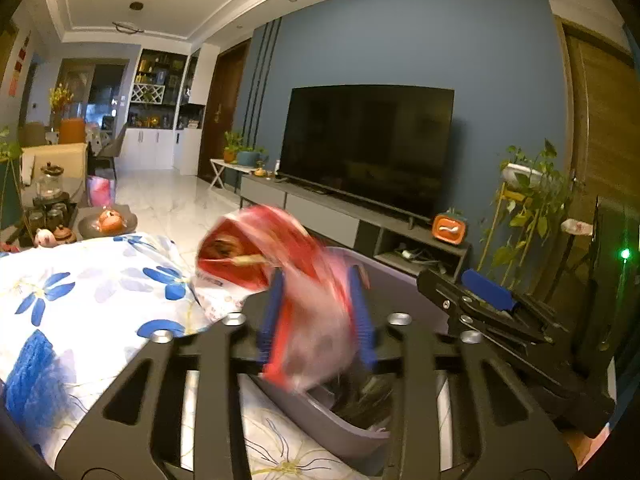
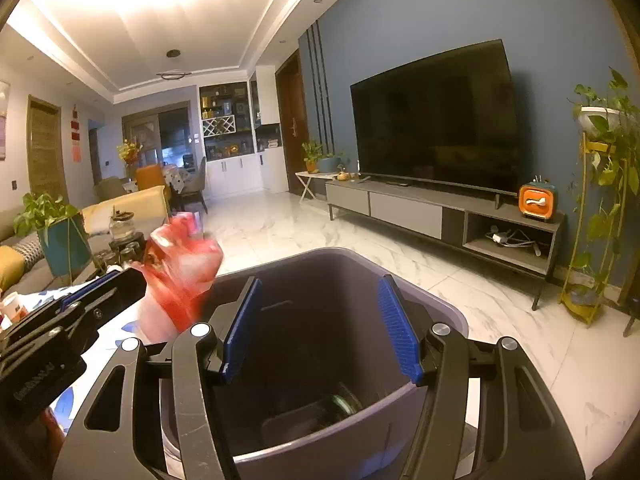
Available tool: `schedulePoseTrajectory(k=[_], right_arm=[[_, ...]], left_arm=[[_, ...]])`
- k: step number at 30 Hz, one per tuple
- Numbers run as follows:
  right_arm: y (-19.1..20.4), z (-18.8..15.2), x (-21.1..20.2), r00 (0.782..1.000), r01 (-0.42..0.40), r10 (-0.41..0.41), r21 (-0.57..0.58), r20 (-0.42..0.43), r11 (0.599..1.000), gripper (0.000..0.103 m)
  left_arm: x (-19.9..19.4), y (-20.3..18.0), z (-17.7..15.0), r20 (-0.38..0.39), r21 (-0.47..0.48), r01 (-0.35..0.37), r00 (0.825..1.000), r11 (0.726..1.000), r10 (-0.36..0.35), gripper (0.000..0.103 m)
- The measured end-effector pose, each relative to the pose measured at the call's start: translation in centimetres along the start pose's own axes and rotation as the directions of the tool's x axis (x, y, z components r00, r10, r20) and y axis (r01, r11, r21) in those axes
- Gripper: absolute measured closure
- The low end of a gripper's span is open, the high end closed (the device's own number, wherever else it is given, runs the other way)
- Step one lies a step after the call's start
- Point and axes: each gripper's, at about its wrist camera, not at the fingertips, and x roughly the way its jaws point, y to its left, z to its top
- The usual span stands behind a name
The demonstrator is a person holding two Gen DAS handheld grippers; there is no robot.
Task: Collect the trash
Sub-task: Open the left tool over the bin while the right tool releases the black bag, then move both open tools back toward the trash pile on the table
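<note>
The big grey bin (image 2: 344, 360) sits right under my right claw (image 2: 320, 328), whose blue pads are spread wide over its mouth with nothing between them. My left claw (image 1: 316, 312) is beside it, jaws partly apart, and the red and white wrapper (image 1: 272, 264) is blurry between my blue pads; I think it is slipping loose. To do this well, I should keep my left claw over the bin's mouth until the wrapper drops in. The flowery cloth (image 1: 80, 280) lies left of my left claw. The wrapper's small print is too blurry to read
</note>
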Motion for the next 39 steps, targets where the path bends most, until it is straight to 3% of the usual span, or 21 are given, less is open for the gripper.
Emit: schedulePoseTrajectory(k=[4, 10, 16, 23, 29, 39], right_arm=[[-0.1, 0.0, -0.4, 1.0, 0.021, -0.021, 0.003, 0.007, 1.0, 0.043], [0.5, -0.1, -1.4, 0.999, 0.032, -0.032, -0.016, 0.007, 0.999, 0.042], [1.7, -0.2, -2.8, 0.999, 0.033, -0.033, -0.037, 0.007, 0.999, 0.03], [3.3, -0.5, -5.6, 1.0, 0.008, -0.008, -0.043, 0.018, 0.999, 0.016], [5.2, -0.8, -8.2, 0.999, -0.04, 0.041, -0.059, 0.012, 0.997, 0.015], [10.1, -2.9, -11.6, 0.988, -0.153, 0.151, -0.072, -0.031, 0.986, 0.014]], left_arm=[[-0.3, 0.2, -0.1, 0.009, -0.014, 0.0, 1.0, 1.0, 0.0, 0.048], [-1.6, -0.4, 0.0, 0.019, 0.009, -0.068, 0.998, 0.998, 0.067, 0.032], [-4.9, -0.8, -0.3, 0.041, 0.034, -0.203, 0.979, 0.979, 0.202, 0.018], [-10.1, -0.1, -0.6, 0.05, -0.018, -0.299, 0.953, 0.954, 0.299, 0.014], [-14.7, 1.1, -1.1, 0.05, -0.028, -0.413, 0.909, 0.91, 0.414, 0.014], [-21.9, 4.9, -3.0, 0.037, -0.064, -0.541, 0.838, 0.838, 0.544, 0.014]])
